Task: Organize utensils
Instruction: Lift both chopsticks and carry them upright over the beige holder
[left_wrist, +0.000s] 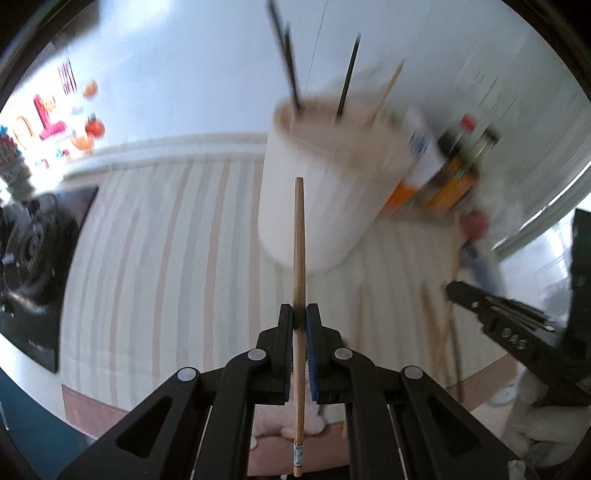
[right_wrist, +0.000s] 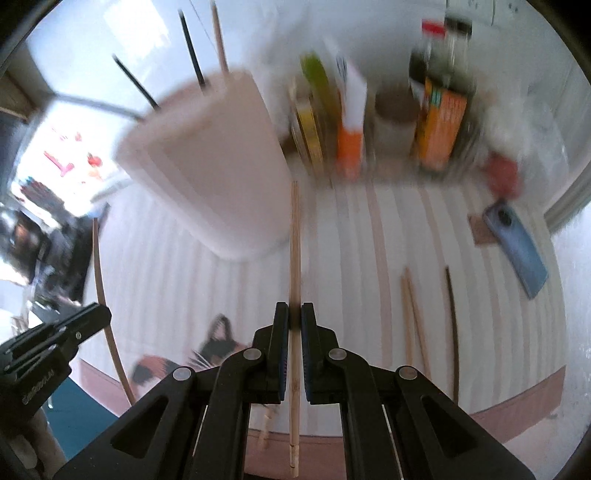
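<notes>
My left gripper (left_wrist: 299, 312) is shut on a light wooden chopstick (left_wrist: 299, 251) that points forward at a white utensil holder (left_wrist: 325, 192). The holder stands on a striped cloth and has dark and wooden chopsticks (left_wrist: 347, 77) in it. My right gripper (right_wrist: 294, 312) is shut on another wooden chopstick (right_wrist: 294, 240), its tip beside the same holder (right_wrist: 207, 162). Loose chopsticks (right_wrist: 413, 317) and a dark one (right_wrist: 452, 317) lie on the cloth at right. The right gripper shows in the left view (left_wrist: 480, 306); the left gripper shows in the right view (right_wrist: 55, 336).
Sauce bottles and jars (right_wrist: 436, 110) stand behind the holder by the wall. A blue phone (right_wrist: 515, 247) lies at the right. A stove burner (left_wrist: 33, 240) sits to the left. The striped cloth (left_wrist: 166, 258) ends at the table's near edge.
</notes>
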